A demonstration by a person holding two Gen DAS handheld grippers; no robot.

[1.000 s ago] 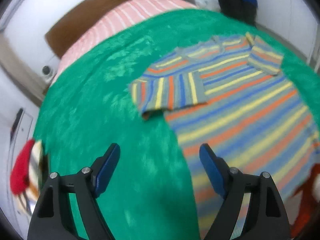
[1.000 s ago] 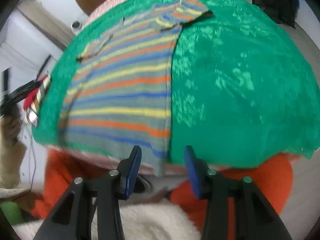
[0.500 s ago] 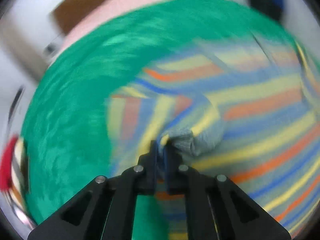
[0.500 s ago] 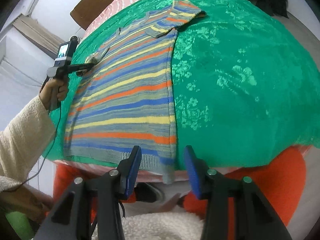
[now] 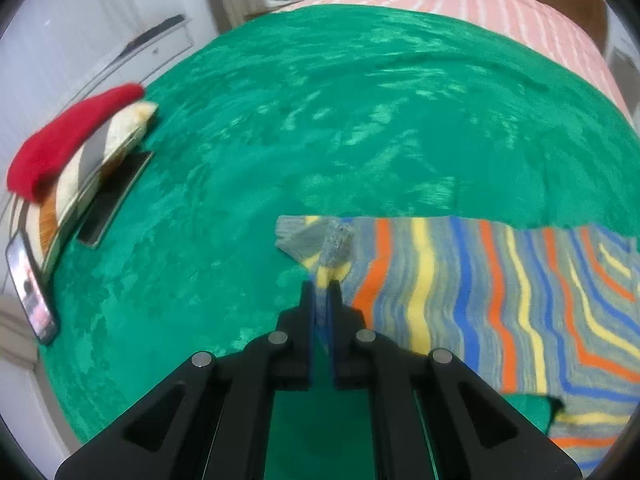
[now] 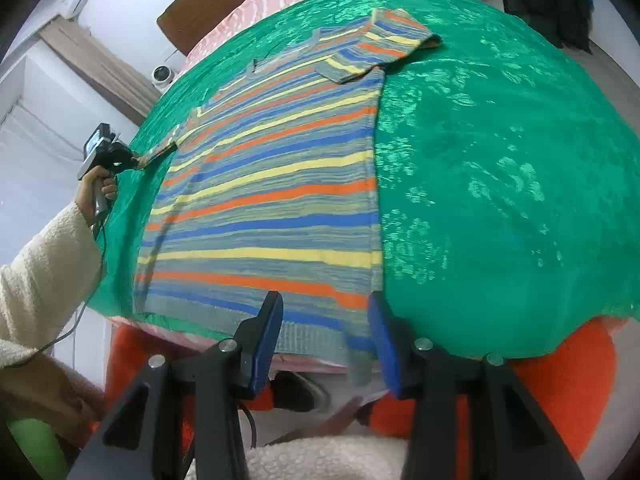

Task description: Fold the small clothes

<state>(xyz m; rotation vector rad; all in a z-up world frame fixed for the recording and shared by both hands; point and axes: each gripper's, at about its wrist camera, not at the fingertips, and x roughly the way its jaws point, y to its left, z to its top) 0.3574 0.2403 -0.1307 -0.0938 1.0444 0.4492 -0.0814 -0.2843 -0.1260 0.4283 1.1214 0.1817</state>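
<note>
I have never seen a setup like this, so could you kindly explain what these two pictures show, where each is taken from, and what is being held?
There is no robot here: a person holds a hand-held two-finger gripper in each hand, and each gripper carries a wide-angle camera looking along its fingers. One picture comes from the left gripper, which is shut on the sleeve of a striped sweater. The other comes from the right gripper, whose blue pads stand apart over the sweater's hem, holding nothing. It also shows the person's left hand with its gripper from outside. The sweater lies flat on a green bedspread. A small stack of folded clothes sits at the far edge.
</note>
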